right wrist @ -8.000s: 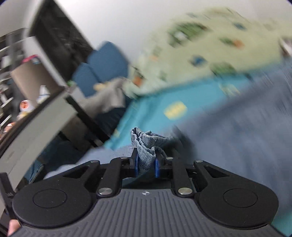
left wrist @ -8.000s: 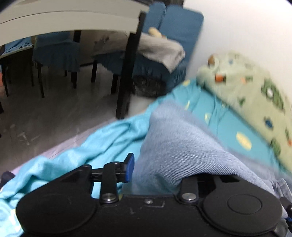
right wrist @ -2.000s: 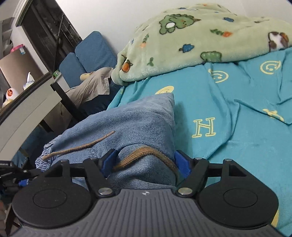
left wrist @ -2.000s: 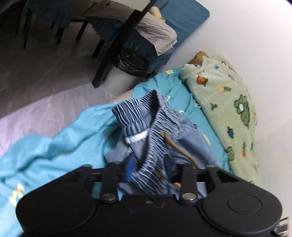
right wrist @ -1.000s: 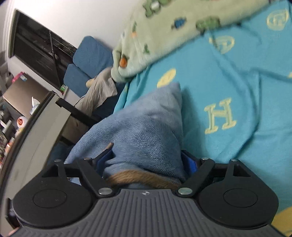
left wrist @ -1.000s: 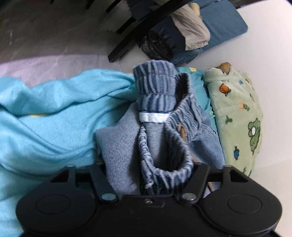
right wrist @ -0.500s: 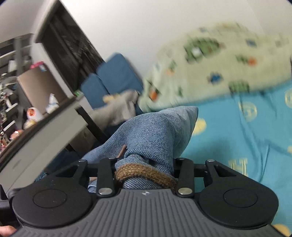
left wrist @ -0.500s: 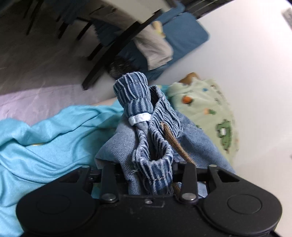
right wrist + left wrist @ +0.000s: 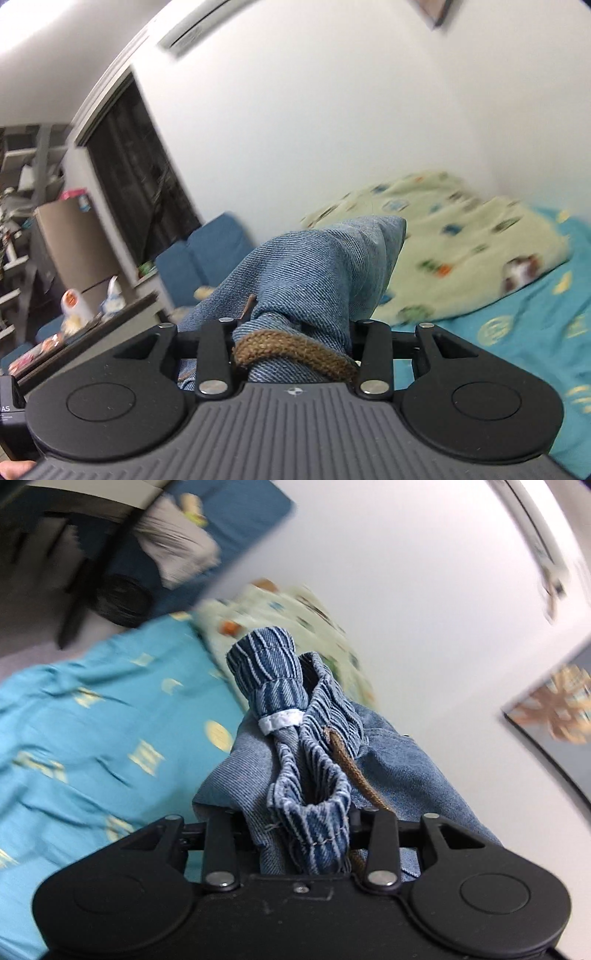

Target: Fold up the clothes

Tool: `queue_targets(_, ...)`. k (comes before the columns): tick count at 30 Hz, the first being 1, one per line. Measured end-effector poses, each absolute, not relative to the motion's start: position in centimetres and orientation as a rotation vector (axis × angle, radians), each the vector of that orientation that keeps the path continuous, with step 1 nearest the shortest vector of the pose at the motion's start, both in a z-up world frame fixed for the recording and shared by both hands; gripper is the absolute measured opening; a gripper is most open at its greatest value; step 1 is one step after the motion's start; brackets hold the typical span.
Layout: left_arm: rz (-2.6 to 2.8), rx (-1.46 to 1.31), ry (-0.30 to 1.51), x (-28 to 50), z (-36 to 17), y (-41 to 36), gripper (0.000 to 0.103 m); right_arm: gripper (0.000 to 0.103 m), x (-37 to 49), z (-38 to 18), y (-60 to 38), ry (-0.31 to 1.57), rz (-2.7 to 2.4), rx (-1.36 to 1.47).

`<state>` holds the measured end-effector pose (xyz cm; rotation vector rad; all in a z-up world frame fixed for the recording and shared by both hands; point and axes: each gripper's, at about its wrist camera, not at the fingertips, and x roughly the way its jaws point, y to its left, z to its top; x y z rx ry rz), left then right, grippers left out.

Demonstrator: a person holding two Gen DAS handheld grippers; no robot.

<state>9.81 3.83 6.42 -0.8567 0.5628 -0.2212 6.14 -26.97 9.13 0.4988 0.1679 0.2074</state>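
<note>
A pair of blue denim trousers [image 9: 406,768] hangs lifted above the bed. My left gripper [image 9: 303,823] is shut on their bunched elastic waistband [image 9: 291,738], which carries a white tag and a brown drawstring [image 9: 351,768]. In the right wrist view my right gripper [image 9: 293,332] is shut on another fold of the same denim trousers [image 9: 317,273], with a loop of the brown drawstring [image 9: 295,350] lying across the jaws. The cloth hides the fingertips of both grippers.
A turquoise bed sheet [image 9: 92,716] with yellow marks lies below, a pale green cartoon blanket [image 9: 454,251] by the white wall. A blue sofa [image 9: 207,258], a dark table [image 9: 92,339] with bottles and a black bin [image 9: 118,602] stand past the bed's end.
Both grippers have closed on the trousers and risen, lifting the denim off the sheet. Both views have tilted up towards the wall.
</note>
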Motion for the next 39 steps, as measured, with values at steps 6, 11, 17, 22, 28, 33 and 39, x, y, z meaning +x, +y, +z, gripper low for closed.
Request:
queue_targets(6, -0.382, -0.807, 0.635, 10.0, 5.9, -5.0, 0.035, 0.041, 0.8, 8.8, -34.4, 0.12, 0.034, 0.51)
queue_targets(11, -0.543, -0.719, 0.687, 10.4, 4.5, -13.3, 0.035, 0.041, -4.1, 7.7, -40.7, 0.109, -0.103, 0.506)
queue_targets(17, -0.746, -0.603, 0.77, 10.2, 1.2, -25.2, 0.035, 0.041, -8.9, 5.2, -48.4, 0.129, -0.261, 0.442)
queue_targets(22, -0.893, -0.48, 0.787, 10.5, -3.2, -33.4, 0.035, 0.041, -11.5, 1.4, -54.2, 0.147, -0.363, 0.397)
queue_targets(28, -0.955, -0.327, 0.82, 12.2, -9.1, -39.2, 0.035, 0.041, -10.8, -4.7, -58.9, 0.286, -0.433, 0.42)
queue_targets(33, -0.955, -0.235, 0.871, 14.0, -14.1, -40.7, 0.035, 0.041, -7.4, -11.1, -59.8, 0.513, -0.46, 0.431)
queue_targets(39, -0.977, -0.204, 0.837, 12.8, -14.6, -40.5, 0.037, 0.042, -6.6, -14.4, -59.2, 0.572, -0.472, 0.405)
